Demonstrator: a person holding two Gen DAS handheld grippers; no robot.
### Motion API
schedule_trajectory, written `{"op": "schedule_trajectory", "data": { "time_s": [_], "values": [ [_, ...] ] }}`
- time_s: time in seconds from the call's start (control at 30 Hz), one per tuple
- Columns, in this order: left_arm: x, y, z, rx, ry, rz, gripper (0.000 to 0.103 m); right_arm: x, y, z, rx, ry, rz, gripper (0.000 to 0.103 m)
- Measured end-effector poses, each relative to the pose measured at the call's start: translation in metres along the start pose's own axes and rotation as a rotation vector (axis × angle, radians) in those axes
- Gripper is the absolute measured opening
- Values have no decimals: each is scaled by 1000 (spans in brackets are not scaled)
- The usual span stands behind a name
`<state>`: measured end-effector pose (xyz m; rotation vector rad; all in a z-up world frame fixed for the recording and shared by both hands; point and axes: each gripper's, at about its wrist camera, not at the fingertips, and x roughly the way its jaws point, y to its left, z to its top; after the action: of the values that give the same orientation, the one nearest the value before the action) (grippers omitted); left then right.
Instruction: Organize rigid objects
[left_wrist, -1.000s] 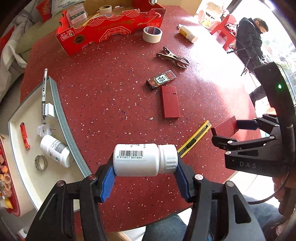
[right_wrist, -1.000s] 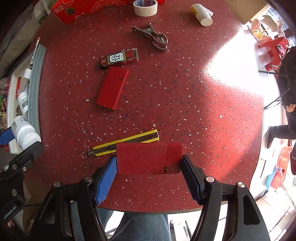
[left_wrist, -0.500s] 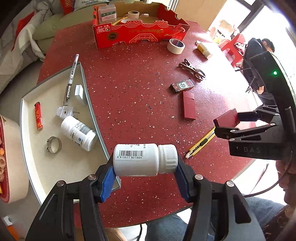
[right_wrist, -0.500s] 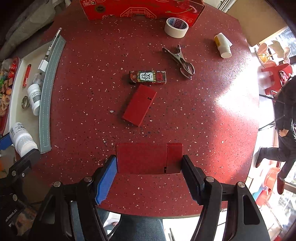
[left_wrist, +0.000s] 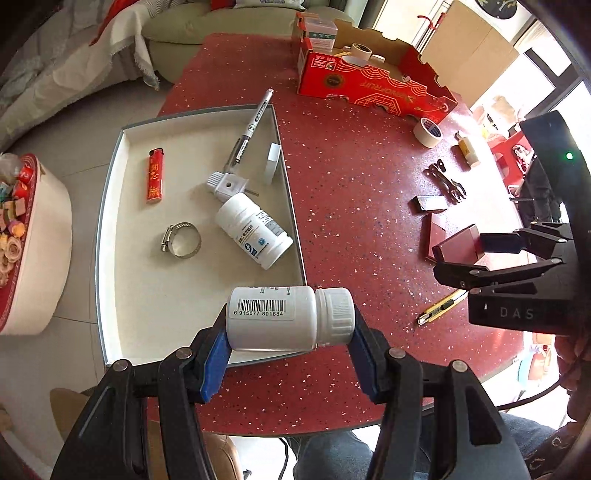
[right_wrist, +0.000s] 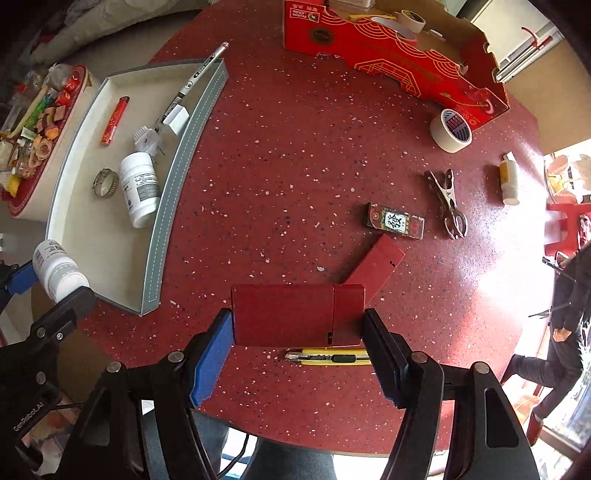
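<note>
My left gripper (left_wrist: 290, 350) is shut on a white pill bottle (left_wrist: 284, 317), held sideways with its cap to the right, above the near corner of the grey-rimmed tray (left_wrist: 110, 184). My right gripper (right_wrist: 297, 332) is shut on a dark red flat box (right_wrist: 295, 314) held level over the red table. From the right wrist view the left gripper and its white pill bottle (right_wrist: 57, 269) show at the left edge; the left wrist view shows the right gripper (left_wrist: 476, 251) with the red box (left_wrist: 456, 245). In the tray lie a second white bottle (left_wrist: 255, 230), a red lighter (left_wrist: 155, 181), a pen (left_wrist: 251, 129), a hose clamp (left_wrist: 181, 240) and a white plug (left_wrist: 229, 186).
On the red speckled table (right_wrist: 295, 147) lie another red box (right_wrist: 376, 269), a patterned small box (right_wrist: 395, 221), a metal clip (right_wrist: 448, 208), a yellow utility knife (right_wrist: 328, 357), a tape roll (right_wrist: 450, 130), a small tube (right_wrist: 509, 181) and an open red carton (right_wrist: 391, 51). A person stands at the far right.
Both grippers have moved left toward the tray and rolled, each keeping its grip. The tray now sits under the left gripper's bottle.
</note>
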<state>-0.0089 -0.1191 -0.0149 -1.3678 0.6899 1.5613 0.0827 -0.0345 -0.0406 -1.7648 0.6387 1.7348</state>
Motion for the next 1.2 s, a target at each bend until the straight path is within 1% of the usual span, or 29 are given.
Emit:
{"op": "schedule_trajectory", "data": {
  "time_s": [0.23, 0.5, 0.7, 0.97, 1.2],
  "values": [
    [-10, 28, -5, -72, -25, 51, 61, -3, 33, 17, -98, -28, 34, 70],
    [-12, 62, -4, -197, -33, 124, 61, -11, 63, 38, -140, -57, 86, 70],
    [-10, 81, 5, -266, -43, 156, 61, -19, 87, 58, -178, -86, 102, 70],
    [-10, 90, 21, -299, -65, 177, 61, -25, 98, 83, -178, -109, 119, 70],
    [-3, 91, 28, -292, -55, 189, 61, -24, 102, 92, -178, -111, 118, 70]
  ]
}}
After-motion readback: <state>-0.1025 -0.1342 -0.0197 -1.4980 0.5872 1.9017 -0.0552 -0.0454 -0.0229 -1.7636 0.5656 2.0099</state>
